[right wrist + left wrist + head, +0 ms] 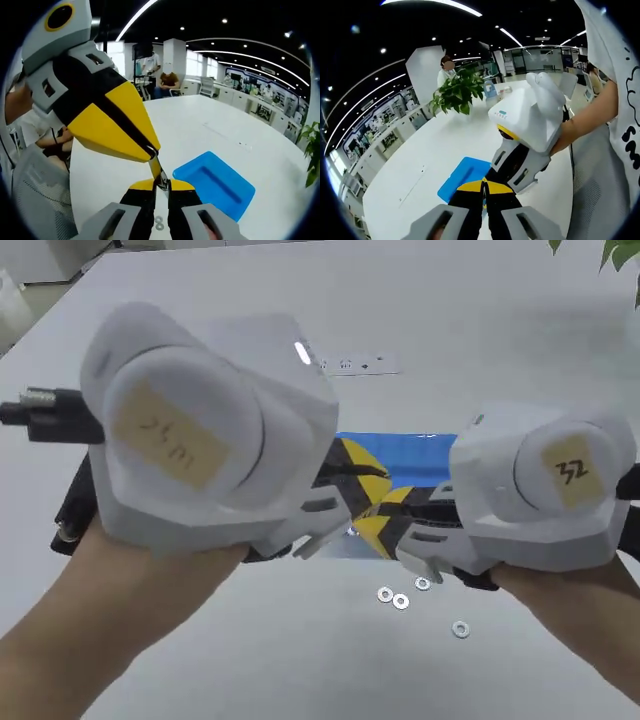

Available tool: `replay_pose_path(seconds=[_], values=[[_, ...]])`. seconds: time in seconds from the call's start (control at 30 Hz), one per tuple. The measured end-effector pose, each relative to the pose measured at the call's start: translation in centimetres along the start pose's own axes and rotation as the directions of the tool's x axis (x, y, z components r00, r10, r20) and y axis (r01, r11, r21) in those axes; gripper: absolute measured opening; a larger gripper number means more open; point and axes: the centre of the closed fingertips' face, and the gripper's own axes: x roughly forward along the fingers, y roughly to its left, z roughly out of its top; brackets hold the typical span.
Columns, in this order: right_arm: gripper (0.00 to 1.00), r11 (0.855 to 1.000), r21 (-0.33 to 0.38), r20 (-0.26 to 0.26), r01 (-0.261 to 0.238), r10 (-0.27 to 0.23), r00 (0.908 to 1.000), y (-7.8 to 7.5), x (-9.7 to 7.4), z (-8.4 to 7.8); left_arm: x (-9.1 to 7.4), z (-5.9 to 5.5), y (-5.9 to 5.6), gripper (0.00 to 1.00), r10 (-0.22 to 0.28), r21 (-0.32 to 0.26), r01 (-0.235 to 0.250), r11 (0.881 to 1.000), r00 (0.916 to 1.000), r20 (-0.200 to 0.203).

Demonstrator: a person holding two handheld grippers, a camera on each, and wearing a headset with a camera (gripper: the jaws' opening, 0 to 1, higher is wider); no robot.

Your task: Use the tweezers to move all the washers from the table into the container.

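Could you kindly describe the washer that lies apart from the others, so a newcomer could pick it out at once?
On the white tabletop, look nearer the person than the blue rectangular tray, at the head view's lower right. Of four small silver metal washers there, the lone washer lies lowest and furthest right; the other three cluster up-left of it.
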Motion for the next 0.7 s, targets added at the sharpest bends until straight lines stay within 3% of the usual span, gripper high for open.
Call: replay_pose_path(seconds=[0.23,0.43,0.6,0.7], values=[[0.04,0.998,-0.020,0.023,0.064,-0.063,0.9977,-2.4,0.7,0.6,1.0,0.3,1.8,0.00,0.036,-0.008,-0.036,0.999,0.9988,0.032],[0.04,0.998,-0.008,0.017,0.065,-0.065,0.9978,-3.5,1.9,0.4,2.1,-0.5,3.4,0.00,0.054,-0.041,-0.052,0.998,0.9981,0.031],[0.04,0.999,-0.005,0.019,0.051,-0.050,0.9985,-3.0,1.3,0.2,1.8,-0.3,3.0,0.00,0.039,-0.055,-0.036,0.998,0.9985,0.040],[0.05,0.999,0.004,0.013,0.035,-0.035,0.9993,-2.2,0.7,-0.4,1.6,-0.3,1.8,0.00,0.003,-0.055,-0.001,0.998,0.9994,0.034]])
